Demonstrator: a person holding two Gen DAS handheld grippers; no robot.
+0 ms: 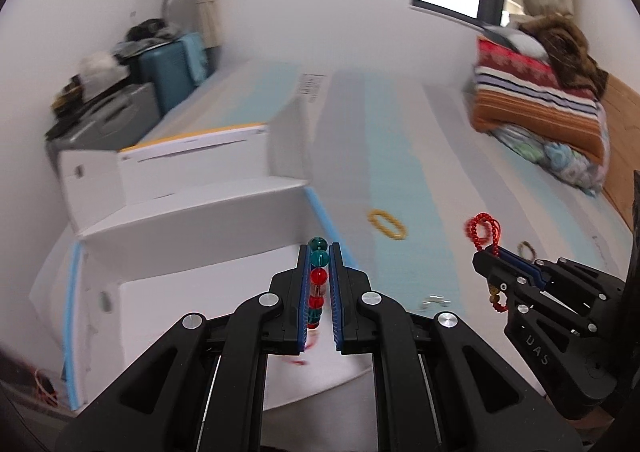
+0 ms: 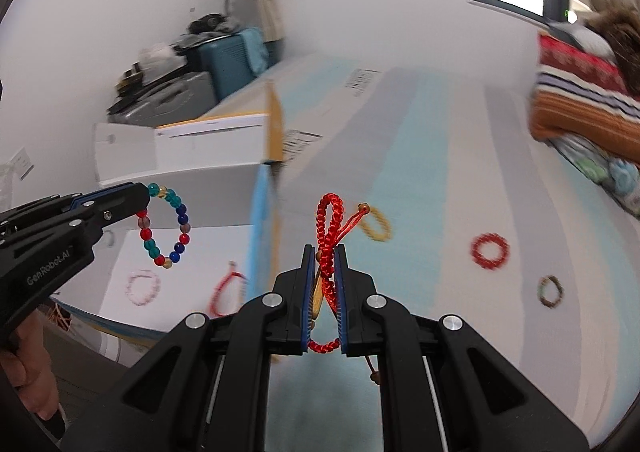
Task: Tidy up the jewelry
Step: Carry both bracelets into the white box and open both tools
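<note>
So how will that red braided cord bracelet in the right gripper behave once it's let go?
Probably floppy: the red braided cord bracelet folds into loose loops above the right gripper, and its tail dangles below. It looks light for its size, being mostly cord. Unlike the multicolored bead bracelet in the left gripper, it should slump, not roll.

Beaded bracelet [image 2: 166, 226] teal, red, blue; braided cord bracelet [image 2: 329, 236] red; bed sheet [image 2: 420, 171] pale blue-grey stripes; box [image 1: 192, 304] white.
</note>
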